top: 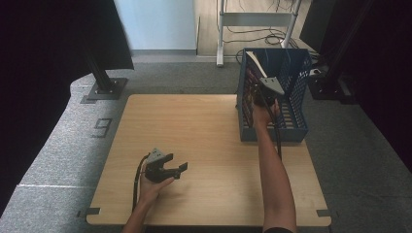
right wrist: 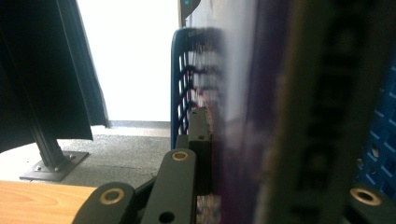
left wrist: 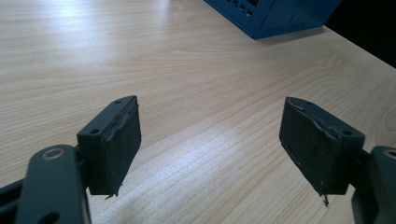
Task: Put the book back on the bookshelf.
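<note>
The basket [top: 296, 124] is standing at the table's [top: 204, 141] far right edge; the left gripper [top: 176, 170] is resting on the near left, well apart.

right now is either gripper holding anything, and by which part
The right gripper is shut on a flat book-like item in the blue basket, gripping its edge. The left gripper is open, holding nothing.
</note>
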